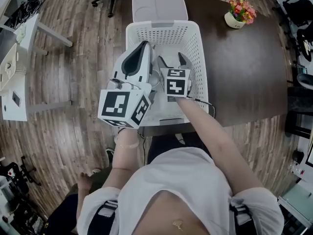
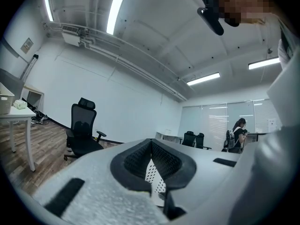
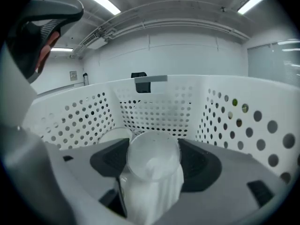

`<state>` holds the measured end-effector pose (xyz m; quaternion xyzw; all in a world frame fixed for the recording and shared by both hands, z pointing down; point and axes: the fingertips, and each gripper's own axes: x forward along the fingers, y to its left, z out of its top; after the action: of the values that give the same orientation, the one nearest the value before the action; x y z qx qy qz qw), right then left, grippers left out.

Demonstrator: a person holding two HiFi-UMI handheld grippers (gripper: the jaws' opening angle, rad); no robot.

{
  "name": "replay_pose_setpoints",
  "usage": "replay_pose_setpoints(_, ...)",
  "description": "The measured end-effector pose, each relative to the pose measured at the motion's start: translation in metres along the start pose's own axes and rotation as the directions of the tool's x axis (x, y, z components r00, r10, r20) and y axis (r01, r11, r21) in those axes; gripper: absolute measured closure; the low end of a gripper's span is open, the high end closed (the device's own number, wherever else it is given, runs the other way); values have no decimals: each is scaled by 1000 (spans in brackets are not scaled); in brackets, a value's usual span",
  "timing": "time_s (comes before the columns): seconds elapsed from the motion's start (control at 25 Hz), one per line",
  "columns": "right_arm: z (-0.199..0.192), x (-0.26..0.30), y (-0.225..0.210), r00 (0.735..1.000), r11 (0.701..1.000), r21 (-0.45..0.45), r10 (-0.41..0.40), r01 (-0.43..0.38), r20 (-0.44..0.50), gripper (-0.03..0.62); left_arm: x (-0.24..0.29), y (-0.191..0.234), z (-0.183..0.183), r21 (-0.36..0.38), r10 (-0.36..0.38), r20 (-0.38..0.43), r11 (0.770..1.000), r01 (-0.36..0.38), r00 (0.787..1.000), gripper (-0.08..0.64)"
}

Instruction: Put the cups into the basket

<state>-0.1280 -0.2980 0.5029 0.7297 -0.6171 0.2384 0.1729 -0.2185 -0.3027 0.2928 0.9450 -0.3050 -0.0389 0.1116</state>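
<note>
While the right hand-held gripper clamps the white cup by its sides, jaws fairly wide, low inside the basket, a release from too high could topple it against the second cup there. The left hand-held gripper is closed and empty, above the basket's left wall.

The head view looks steeply down from above the person onto the tabletop, with the basket, the left gripper and the right gripper close below it. The left gripper view faces level across the room toward an office chair; a sliver of the basket shows past its fingers. The right gripper view sits just inside the basket, facing its far perforated wall, with the cup very near. All three views share the basket.
</note>
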Motion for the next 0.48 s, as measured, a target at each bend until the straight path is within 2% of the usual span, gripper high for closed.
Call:
replay_pose_setpoints(0.12,-2,13,-2,1000,1000,17,3,-4,5,259,-2,5,2,-7,8,5,1000,-8,1000,549)
replay_pose_setpoints(0.48,-19,41,-9,1000,999,-46,-4,4,9,259,-5,16,2,-5,32,2,999,-32,999,549)
